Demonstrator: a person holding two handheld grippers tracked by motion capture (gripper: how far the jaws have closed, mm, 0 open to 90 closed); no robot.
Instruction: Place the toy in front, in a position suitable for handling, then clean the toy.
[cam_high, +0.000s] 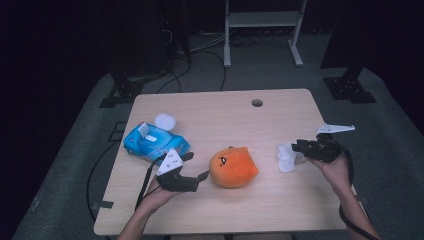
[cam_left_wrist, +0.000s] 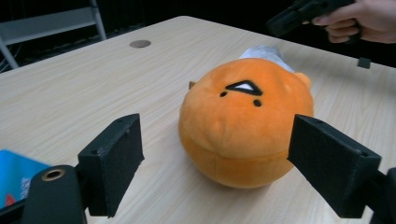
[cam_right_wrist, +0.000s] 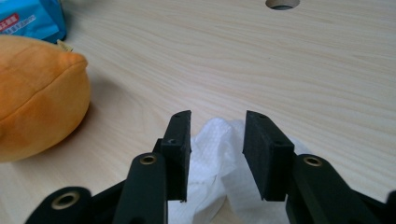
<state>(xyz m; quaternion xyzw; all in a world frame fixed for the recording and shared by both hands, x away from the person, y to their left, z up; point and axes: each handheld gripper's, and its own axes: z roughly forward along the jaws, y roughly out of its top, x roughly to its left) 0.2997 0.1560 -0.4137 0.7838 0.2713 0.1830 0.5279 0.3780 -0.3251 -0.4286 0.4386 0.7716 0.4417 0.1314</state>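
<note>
An orange round plush (cam_high: 232, 167) with a small face lies at the middle of the wooden table (cam_high: 225, 210). My left gripper (cam_high: 197, 166) stands open just left of it. In the left gripper view the plush (cam_left_wrist: 243, 116) sits just ahead of the wide-apart jaws of that gripper (cam_left_wrist: 217, 123), and neither pad touches it. A crumpled white tissue (cam_high: 286, 157) lies to the plush's right. My right gripper (cam_high: 300, 147) hangs over the tissue's right side. In the right gripper view this gripper (cam_right_wrist: 218, 116) is open, with the tissue (cam_right_wrist: 210, 154) between and below the pads, which do not press on it.
A blue pack of wet wipes (cam_high: 155, 142) lies at the table's left, with a white round lid (cam_high: 165, 121) behind it. A cable hole (cam_high: 257, 103) sits near the far edge. A white metal stand (cam_high: 262, 20) is on the floor beyond the table.
</note>
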